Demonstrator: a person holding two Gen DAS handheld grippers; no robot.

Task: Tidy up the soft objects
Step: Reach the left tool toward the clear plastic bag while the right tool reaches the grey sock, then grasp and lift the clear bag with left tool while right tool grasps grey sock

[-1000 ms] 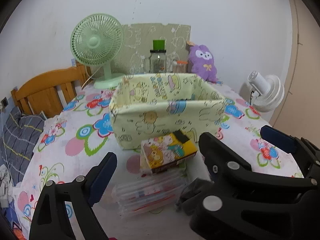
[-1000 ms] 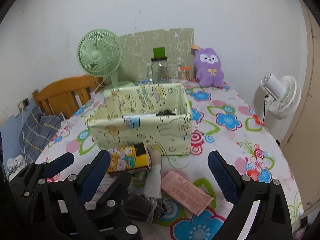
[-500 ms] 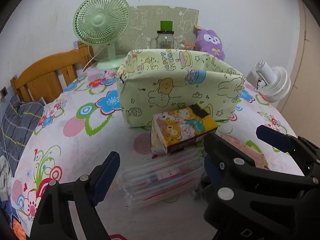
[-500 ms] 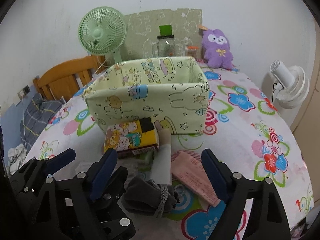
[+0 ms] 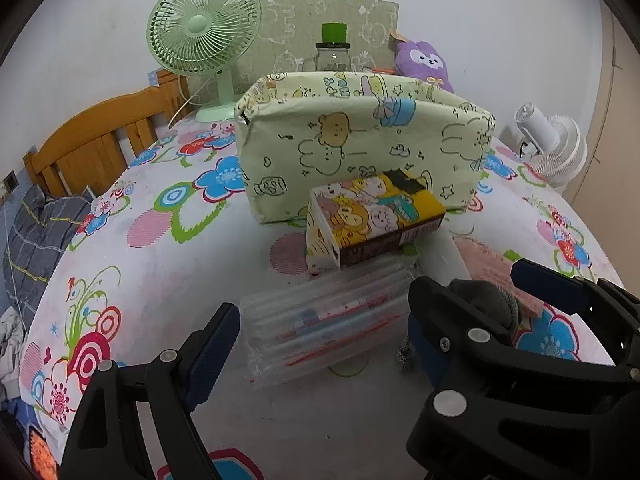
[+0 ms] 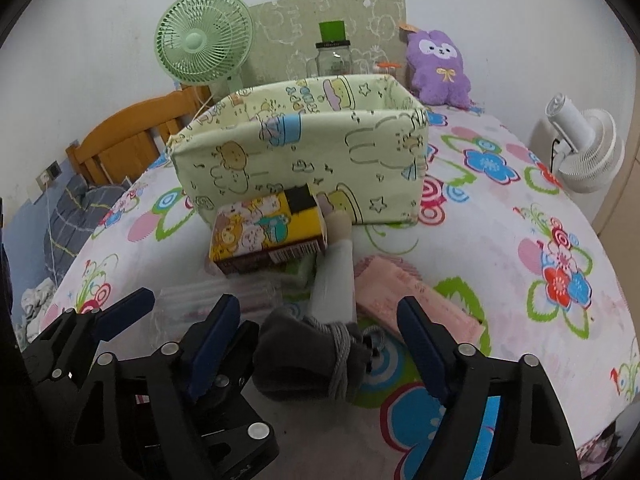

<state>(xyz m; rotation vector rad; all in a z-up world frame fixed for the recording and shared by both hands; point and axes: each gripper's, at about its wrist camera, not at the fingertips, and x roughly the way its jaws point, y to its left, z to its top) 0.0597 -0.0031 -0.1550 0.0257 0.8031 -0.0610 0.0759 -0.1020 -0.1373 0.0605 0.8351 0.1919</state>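
A pale green cartoon-print fabric bin (image 5: 360, 152) (image 6: 304, 160) stands mid-table. In front of it lie a yellow cartoon tissue box (image 5: 372, 216) (image 6: 264, 228), a clear air-cushion pack (image 5: 324, 324), a pink packet (image 6: 416, 296) and a grey drawstring pouch (image 6: 312, 356) with a white roll (image 6: 334, 276) leaning on it. My left gripper (image 5: 320, 340) is open, low over the clear pack. My right gripper (image 6: 320, 336) is open with its fingers on either side of the grey pouch. A purple plush (image 6: 438, 68) sits at the back.
A green desk fan (image 5: 204, 36), a glass jar with a green lid (image 5: 334, 50) and a cardboard panel (image 6: 340, 36) stand behind the bin. A white fan (image 6: 584, 148) stands off the right edge. A wooden headboard (image 5: 96, 144) and bedding are on the left.
Both grippers have dropped lower and moved in toward the items in front of the bin. The right gripper's fingers now straddle the grey pouch; the left is over the clear pack.
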